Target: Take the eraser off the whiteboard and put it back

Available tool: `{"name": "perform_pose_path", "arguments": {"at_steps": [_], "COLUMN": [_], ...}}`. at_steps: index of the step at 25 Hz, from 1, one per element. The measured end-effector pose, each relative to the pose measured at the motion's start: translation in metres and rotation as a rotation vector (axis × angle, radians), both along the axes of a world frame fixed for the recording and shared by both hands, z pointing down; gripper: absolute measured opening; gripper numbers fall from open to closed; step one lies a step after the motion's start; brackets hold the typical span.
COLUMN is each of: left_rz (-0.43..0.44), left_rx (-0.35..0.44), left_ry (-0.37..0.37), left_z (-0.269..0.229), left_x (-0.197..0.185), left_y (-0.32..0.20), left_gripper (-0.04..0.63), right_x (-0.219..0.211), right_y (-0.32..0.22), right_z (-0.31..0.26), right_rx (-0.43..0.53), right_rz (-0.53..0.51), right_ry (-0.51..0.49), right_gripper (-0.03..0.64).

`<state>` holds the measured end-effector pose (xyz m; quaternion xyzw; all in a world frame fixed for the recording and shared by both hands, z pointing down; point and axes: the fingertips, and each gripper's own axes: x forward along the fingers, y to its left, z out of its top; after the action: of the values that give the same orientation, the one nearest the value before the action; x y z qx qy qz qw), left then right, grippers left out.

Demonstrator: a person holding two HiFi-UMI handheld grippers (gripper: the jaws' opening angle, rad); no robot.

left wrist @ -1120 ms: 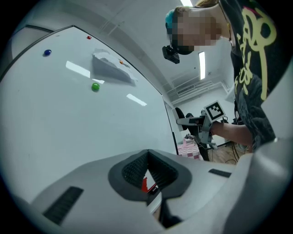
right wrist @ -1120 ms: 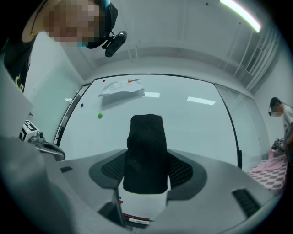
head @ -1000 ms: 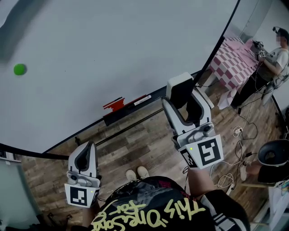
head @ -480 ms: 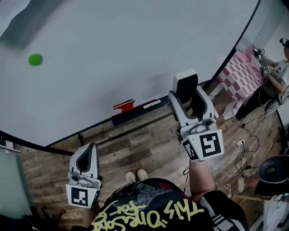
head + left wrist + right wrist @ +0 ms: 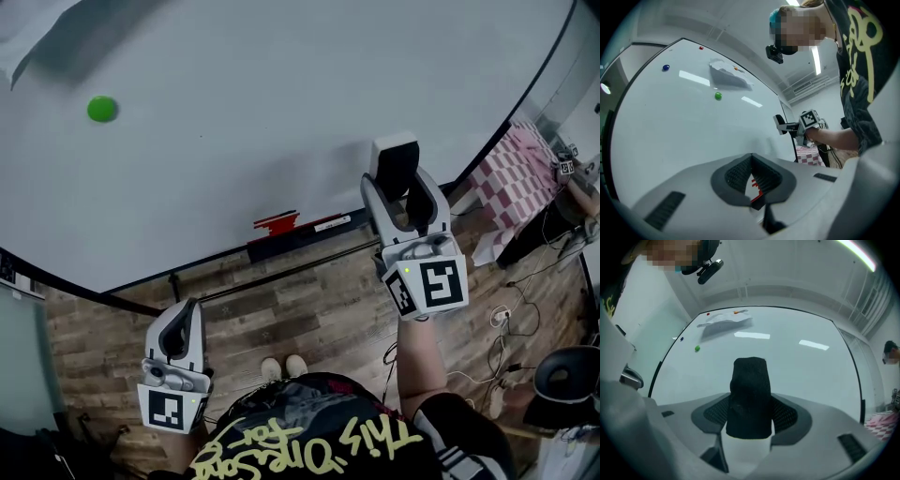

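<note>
Nearest, low at the left over the wood plank floor [image 5: 309, 309], the left gripper [image 5: 175, 330] hangs beside the person's black printed shirt [image 5: 309, 445]. Its dark ribbed pads are drawn together with nothing between them, so it takes no part in the work. Further out and higher on the right, the right gripper [image 5: 401, 192] is clamped on the eraser [image 5: 394, 150], a white block with a black felt face. The block sits between the pads with its long axis running straight out along the jaws, and the felt end sticks out past the tips. The whiteboard [image 5: 281, 84] lies directly ahead of that end and fills the right gripper view. In the head view the eraser overlaps the board's lower right part, but I cannot tell whether it touches the surface or is just off it. The eraser looks already lifted, so what remains is probably the put-back. For that, the right gripper is plainly the nearer one, and the eraser's end points at the board rather than lying flat to it. To the left along the board's bottom edge runs a black tray [image 5: 309, 236] carrying a red object [image 5: 277, 223]. Far up on the left sit a green magnet [image 5: 101, 109] and a sheet of paper [image 5: 42, 33].
</note>
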<state>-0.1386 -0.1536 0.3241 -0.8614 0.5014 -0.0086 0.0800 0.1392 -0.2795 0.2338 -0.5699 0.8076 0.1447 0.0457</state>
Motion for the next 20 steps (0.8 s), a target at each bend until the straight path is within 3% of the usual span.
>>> {"name": "perform_pose_path", "arguments": {"at_steps": [20], "left_rz": [-0.066], "left_rx": [0.002], "left_ry": [-0.004], "left_z": [0.0], "left_x": [-0.017], "left_y": [0.007], "left_gripper": [0.006], "right_x": [-0.012], "right_y": [-0.048], "right_z": [-0.015], "right_rx": [0.027], "right_rz": [-0.014], "right_ry": [0.051], "right_gripper": [0.255]}}
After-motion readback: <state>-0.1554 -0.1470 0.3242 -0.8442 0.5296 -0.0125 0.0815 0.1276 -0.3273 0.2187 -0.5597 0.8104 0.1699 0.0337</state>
